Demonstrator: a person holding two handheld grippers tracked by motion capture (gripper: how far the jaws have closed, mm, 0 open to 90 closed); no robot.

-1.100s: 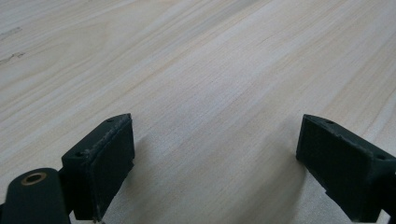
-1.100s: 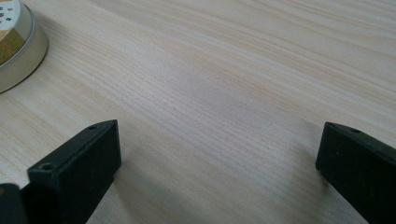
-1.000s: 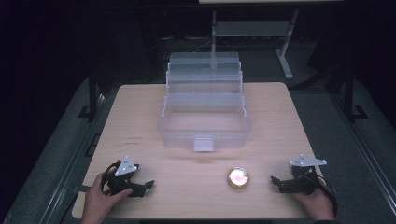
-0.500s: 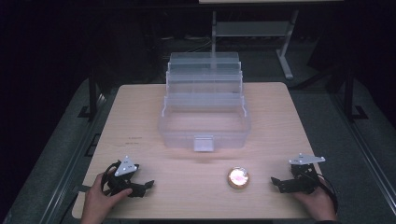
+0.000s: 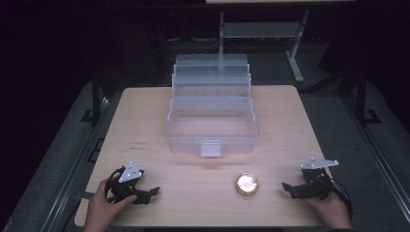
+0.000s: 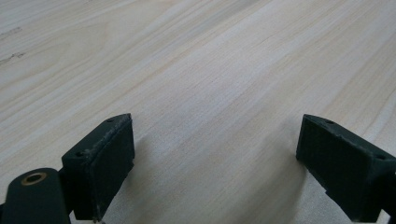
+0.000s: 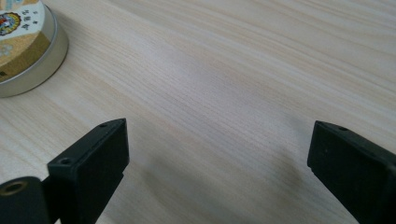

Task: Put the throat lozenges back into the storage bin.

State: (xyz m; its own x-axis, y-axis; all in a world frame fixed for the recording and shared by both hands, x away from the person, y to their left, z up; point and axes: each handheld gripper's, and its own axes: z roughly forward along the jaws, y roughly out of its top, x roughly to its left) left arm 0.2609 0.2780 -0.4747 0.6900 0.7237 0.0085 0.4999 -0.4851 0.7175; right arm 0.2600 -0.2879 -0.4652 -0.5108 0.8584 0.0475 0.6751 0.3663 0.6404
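Observation:
A small round tin [image 5: 247, 184] with a gold and pink printed lid lies on the wooden table [image 5: 145, 125] near the front. It also appears at the upper left of the right gripper view as the tin [image 7: 21, 46]. My right gripper [image 5: 286, 188] rests on the table to the tin's right, pointing toward it and apart from it. Its jaws have just been closing a little but still stand wide, so the right gripper [image 7: 217, 168] is open over bare wood. My left gripper [image 5: 154, 191] lies at the front left, and the left gripper [image 6: 212, 163] is open with nothing between its fingers.
A clear plastic tiered box [image 5: 211, 123] stands open in the middle of the table, its trays stepped back and its latch facing the front. A metal stand [image 5: 295, 53] is on the dark floor beyond the table.

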